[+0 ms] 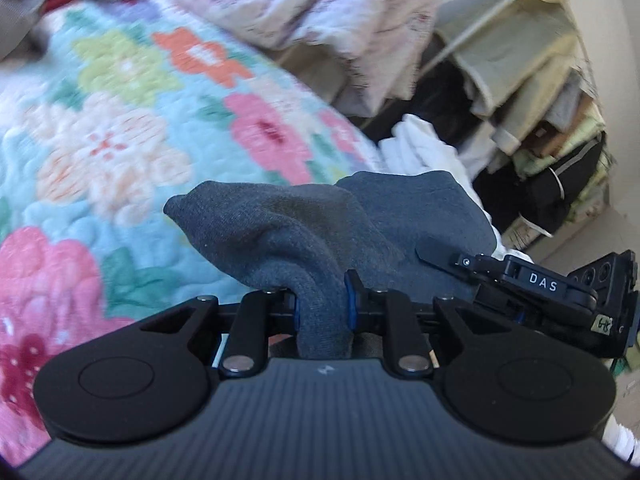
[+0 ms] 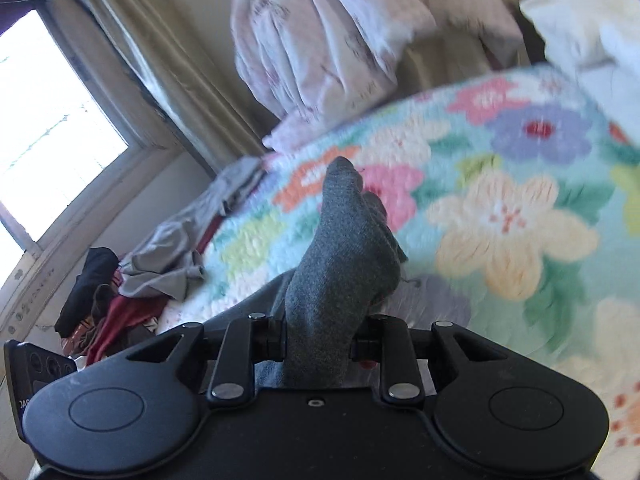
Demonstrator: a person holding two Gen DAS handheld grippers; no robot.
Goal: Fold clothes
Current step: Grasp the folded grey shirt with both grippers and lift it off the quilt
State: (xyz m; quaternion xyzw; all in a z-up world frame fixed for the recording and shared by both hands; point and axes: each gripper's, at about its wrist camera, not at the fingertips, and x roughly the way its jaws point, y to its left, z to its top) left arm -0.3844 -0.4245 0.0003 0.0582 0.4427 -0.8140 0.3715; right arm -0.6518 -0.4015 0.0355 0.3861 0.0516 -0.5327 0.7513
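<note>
A dark grey knit garment (image 1: 280,232) hangs bunched above the floral quilt (image 1: 120,120). My left gripper (image 1: 322,308) is shut on a fold of it, and the cloth is squeezed between the blue pads. To the right, the black body of the right gripper (image 1: 540,280) sits against the same garment. In the right wrist view my right gripper (image 2: 318,344) is shut on another gathered part of the grey garment (image 2: 340,264), which stands up in a peak over the quilt (image 2: 500,200). Both views are motion-blurred.
A tall stack of folded clothes (image 1: 520,100) and a white garment (image 1: 424,144) lie beyond the quilt's right edge. Pale pink bedding (image 1: 320,8) is heaped at the back. A window (image 2: 48,120), curtain (image 2: 160,40) and loose grey, red and black clothes (image 2: 160,264) are at the left.
</note>
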